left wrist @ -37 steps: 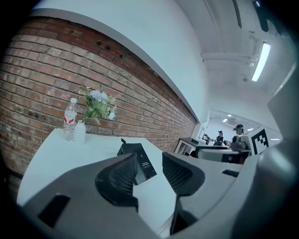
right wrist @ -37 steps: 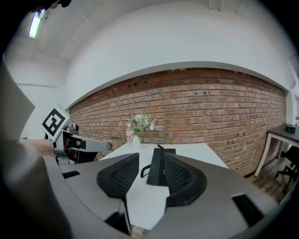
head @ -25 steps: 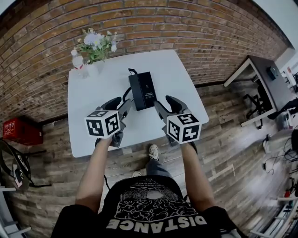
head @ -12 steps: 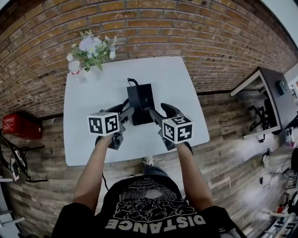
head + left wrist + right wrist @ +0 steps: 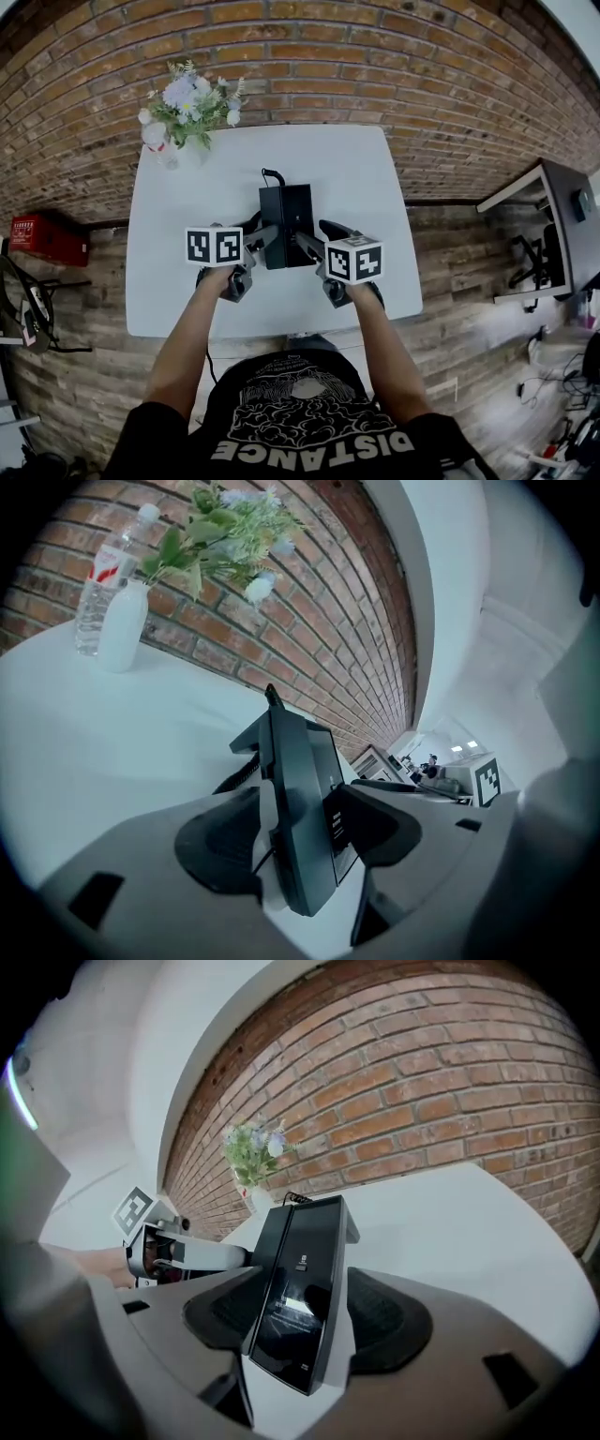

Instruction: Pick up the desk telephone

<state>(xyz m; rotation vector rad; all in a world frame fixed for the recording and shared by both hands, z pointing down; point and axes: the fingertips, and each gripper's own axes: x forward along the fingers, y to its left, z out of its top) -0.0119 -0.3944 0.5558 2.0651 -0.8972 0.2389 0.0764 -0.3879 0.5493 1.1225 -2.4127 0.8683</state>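
The black desk telephone [image 5: 286, 223] lies on the white table [image 5: 356, 178], its cord at the far end. My left gripper [image 5: 262, 231] reaches its near left corner and my right gripper [image 5: 317, 235] its near right corner. In the left gripper view the telephone's edge [image 5: 298, 799] stands between the jaws, which are opening, and the pads [image 5: 220, 841] stand off from it. In the right gripper view the telephone's glossy top [image 5: 302, 1283] sits between the widening jaws, with the pads [image 5: 386, 1321] apart from its sides. Nothing is gripped.
A white vase of flowers [image 5: 190, 103] and a water bottle [image 5: 167, 152] stand at the table's far left corner by the brick wall [image 5: 375, 66]. A red crate [image 5: 42, 239] sits on the floor at left. A dark desk [image 5: 562, 211] stands at right.
Both grippers have moved forward and down from short of the telephone until its near end lies between their jaws. Both pairs of jaws have spread wider.
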